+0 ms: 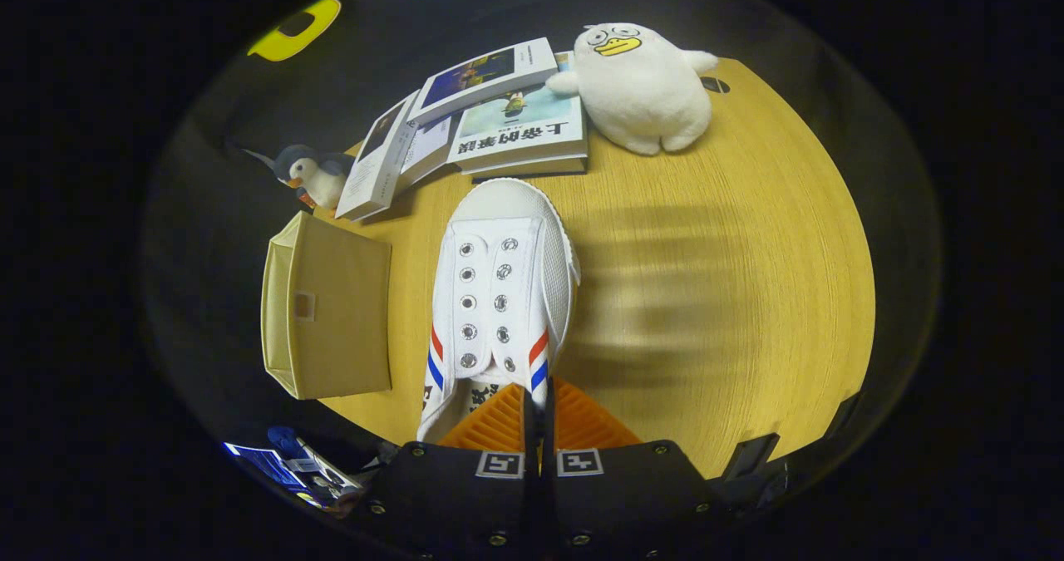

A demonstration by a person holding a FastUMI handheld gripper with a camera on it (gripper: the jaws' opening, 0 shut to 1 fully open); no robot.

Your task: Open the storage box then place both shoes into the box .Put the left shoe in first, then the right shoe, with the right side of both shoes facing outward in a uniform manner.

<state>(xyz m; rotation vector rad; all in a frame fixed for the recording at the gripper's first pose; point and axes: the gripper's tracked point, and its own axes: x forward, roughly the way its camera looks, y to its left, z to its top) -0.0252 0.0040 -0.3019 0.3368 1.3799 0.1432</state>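
Wood surface under all. Claw pinched on shoe heel edge. Shoe points straight away from claw. Box just left of shoe, opening unclear.

claw closed on shoe collar — box beside — table

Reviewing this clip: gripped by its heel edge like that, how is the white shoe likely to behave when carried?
The gripper is shut on the rim of the white shoe near the heel, so the toe will probably droop. Its canvas upper has no laces, so the rim may flex or slip. It looks light, likely manageable on the way to the box.
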